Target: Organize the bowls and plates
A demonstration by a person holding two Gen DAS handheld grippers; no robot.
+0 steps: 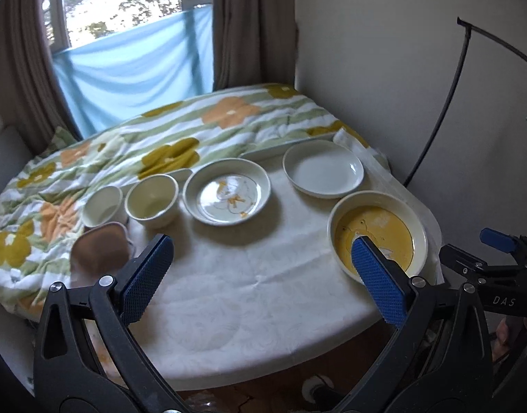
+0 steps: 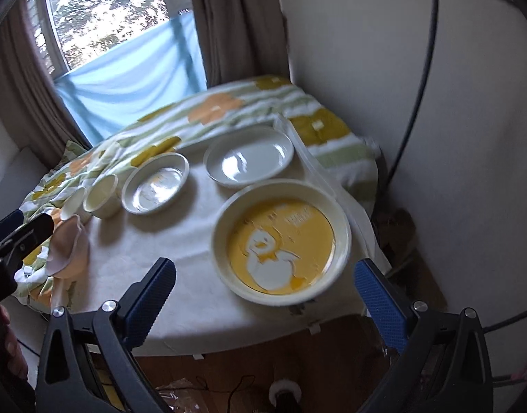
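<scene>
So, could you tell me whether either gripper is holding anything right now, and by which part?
Nothing is held. The left gripper and right gripper are both open above the table's near edge, clear of the yellow plate.

Just ahead of the right gripper (image 2: pixel 265 287) with its blue pads (image 2: pixel 378 304), a cream plate (image 2: pixel 280 246) shows a white duck on yellow. Farther ahead lies a plain white plate (image 2: pixel 249 156). The quilt (image 1: pixel 101 158) beyond carries orange and mustard flowers on green stripes.
</scene>
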